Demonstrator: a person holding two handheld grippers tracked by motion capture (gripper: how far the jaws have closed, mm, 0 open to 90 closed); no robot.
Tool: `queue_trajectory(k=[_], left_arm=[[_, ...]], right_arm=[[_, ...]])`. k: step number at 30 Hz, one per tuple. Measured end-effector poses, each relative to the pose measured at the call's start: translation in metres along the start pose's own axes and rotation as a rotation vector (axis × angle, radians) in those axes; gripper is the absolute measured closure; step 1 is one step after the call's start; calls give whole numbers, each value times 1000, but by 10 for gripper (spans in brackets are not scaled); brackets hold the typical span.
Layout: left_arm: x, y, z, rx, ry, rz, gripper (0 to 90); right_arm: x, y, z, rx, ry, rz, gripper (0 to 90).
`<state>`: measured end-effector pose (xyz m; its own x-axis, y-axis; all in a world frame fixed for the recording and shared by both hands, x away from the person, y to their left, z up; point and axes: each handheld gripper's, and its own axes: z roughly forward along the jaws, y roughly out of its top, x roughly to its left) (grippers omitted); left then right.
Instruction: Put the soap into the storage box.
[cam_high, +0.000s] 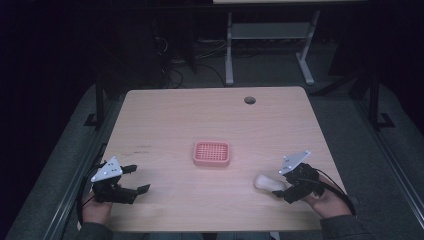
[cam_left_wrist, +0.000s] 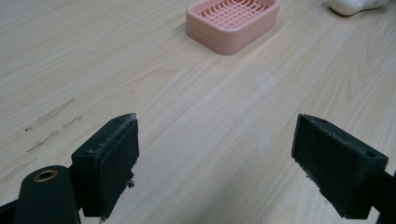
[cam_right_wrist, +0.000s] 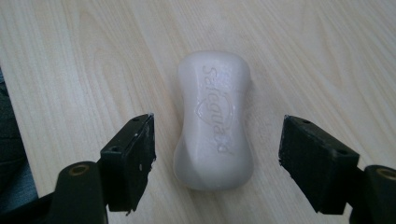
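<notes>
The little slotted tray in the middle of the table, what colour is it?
The tray is salmon pink, with a grid-patterned top. It shows best in the left gripper view.

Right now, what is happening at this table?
A person holds a gripper in each hand at a wooden table. The right gripper is open around a white bar of soap lying flat on the wood; its pads do not touch it. The left gripper is open over bare wood. A pink soap dish sits at mid-table, with nothing in it.
</notes>
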<state>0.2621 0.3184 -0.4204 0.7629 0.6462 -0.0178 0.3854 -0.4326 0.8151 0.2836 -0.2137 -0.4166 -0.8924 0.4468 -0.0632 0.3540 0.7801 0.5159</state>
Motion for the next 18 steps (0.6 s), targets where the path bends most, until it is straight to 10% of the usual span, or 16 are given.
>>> queue_trajectory(k=[18], left_arm=[[0,0,0,-1,-1,-2,148]], right_arm=[[-2,13,23,60,18,-13,306]])
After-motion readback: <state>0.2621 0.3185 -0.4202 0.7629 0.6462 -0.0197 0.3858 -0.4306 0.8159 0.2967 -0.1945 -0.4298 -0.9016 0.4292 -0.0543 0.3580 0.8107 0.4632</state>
